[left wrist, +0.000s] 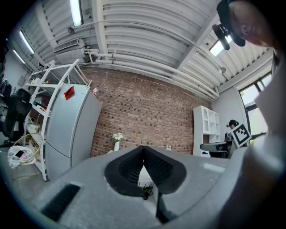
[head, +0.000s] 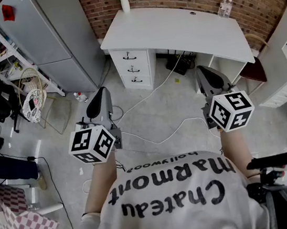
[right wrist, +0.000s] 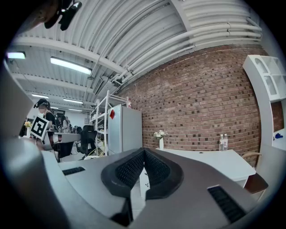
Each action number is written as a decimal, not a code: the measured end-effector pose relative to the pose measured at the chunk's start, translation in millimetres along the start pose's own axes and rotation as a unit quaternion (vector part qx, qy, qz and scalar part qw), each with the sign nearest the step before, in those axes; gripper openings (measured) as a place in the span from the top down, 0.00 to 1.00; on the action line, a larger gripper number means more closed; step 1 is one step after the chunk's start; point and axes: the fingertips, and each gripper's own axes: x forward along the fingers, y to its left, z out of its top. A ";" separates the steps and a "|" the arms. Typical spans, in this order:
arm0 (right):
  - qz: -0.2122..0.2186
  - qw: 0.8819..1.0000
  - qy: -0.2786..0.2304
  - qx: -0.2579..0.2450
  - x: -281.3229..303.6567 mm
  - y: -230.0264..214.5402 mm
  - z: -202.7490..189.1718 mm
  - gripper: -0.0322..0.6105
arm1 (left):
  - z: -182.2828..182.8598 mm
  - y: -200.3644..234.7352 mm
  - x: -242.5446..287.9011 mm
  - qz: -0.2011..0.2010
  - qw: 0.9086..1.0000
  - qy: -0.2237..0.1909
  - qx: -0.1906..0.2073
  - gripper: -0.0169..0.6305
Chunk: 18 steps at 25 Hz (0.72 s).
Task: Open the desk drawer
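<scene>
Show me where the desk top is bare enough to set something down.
The desk top is bare across its middle and front, between the vase at the back left corner and the bottles at the back right. The floor under the desk and before the drawers is crowded with cables.

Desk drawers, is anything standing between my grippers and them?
Nothing solid. Only a white cable lies on the floor between the left gripper, the right gripper and the desk drawers.
</scene>
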 end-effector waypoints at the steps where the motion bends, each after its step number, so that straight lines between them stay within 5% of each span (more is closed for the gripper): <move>1: 0.001 1.000 0.001 -0.001 0.2 1.5 -0.2 0.93 | -0.2 1.0 -0.5 0.000 1.000 0.000 -0.001 0.95; 18: 0.016 1.000 -0.002 0.019 29.6 48.9 -13.2 0.93 | -0.6 54.9 -30.4 0.019 1.000 0.000 -0.006 0.95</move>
